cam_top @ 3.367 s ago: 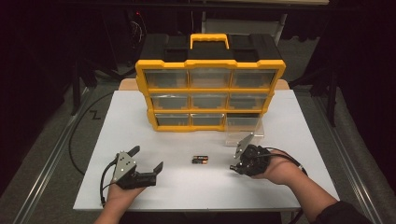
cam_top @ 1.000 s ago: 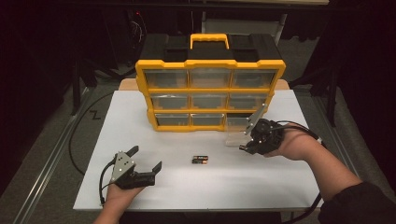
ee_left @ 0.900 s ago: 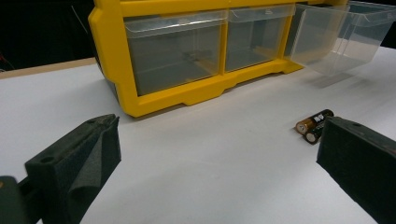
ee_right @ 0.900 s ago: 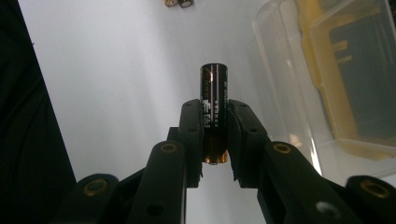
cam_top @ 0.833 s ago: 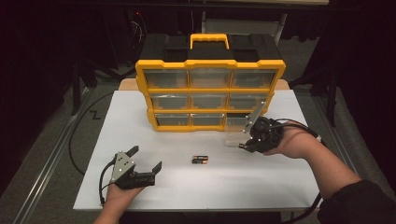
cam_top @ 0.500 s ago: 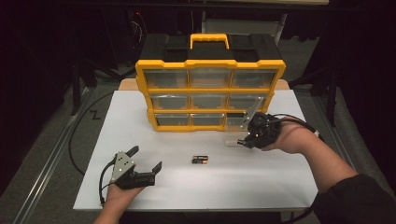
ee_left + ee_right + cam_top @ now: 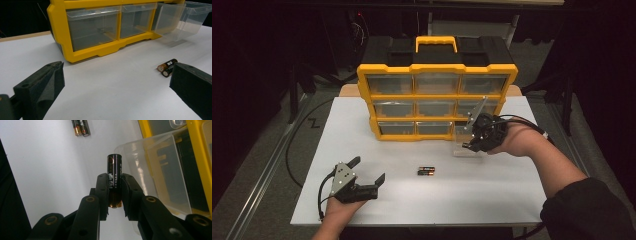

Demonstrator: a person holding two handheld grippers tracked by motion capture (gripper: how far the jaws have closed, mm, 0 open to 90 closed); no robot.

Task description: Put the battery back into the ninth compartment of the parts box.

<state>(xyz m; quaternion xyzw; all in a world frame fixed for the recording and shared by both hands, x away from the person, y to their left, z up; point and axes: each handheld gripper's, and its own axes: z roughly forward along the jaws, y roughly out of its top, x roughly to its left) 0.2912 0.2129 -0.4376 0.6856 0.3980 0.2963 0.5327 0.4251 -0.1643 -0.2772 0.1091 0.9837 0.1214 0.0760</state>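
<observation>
Right gripper [image 7: 115,192] clamped on a battery [image 7: 114,173], just beside the pulled-out clear drawer [image 7: 160,170].
Drawer sticks out of the bottom-right slot of the yellow organizer [image 7: 437,95]. Left gripper [image 7: 368,172] rests near-left on the table [image 7: 492,200], jaws wide apart and holding nothing; two batteries [image 7: 426,171] lie mid-table.

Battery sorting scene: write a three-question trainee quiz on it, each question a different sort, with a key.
1. True or false: the right gripper holds a battery.
2. How many batteries lie loose on the table?
3. The pulled-out clear drawer belongs to which row of the yellow organizer? A top, B middle, C bottom.

Key: 1 true; 2 two; 3 C. The left gripper rests open on the table, holding nothing.
</observation>
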